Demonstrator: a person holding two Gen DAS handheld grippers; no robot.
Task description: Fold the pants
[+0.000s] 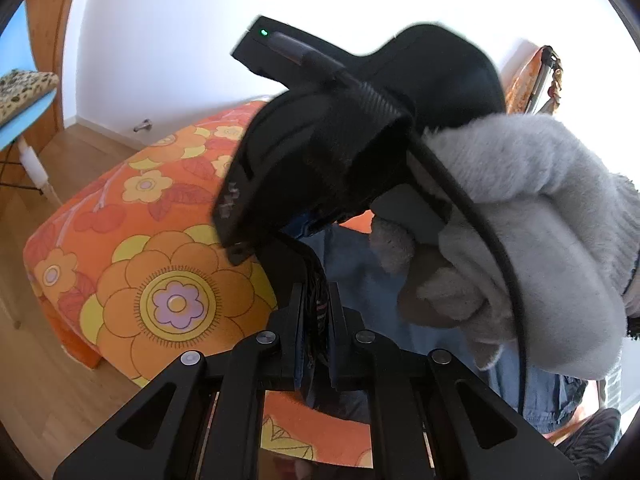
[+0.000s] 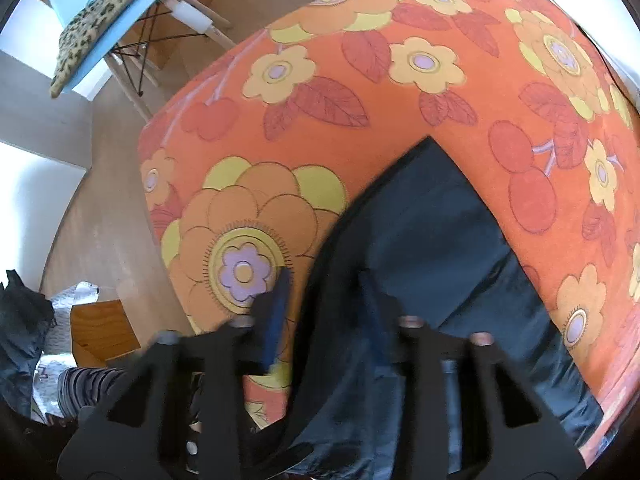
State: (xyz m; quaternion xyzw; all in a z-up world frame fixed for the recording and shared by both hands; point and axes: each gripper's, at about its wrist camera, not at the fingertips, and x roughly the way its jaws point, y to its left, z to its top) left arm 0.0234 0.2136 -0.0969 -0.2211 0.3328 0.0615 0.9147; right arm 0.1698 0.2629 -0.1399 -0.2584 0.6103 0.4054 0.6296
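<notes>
Jaws of the left gripper (image 1: 316, 320) clamp pants (image 1: 360, 276) behind the right gripper (image 1: 344, 152).

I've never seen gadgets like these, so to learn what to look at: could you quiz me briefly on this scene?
1. True or false: the left gripper is clamped shut on the pants.
2. The pants lie on: A) a bare wooden table, B) an orange flowered cover, C) a blue chair.
3. Fill in: the fluffy sleeve of the arm holding the right gripper is ____ in colour.

Key: 1 true; 2 B; 3 grey.
</notes>
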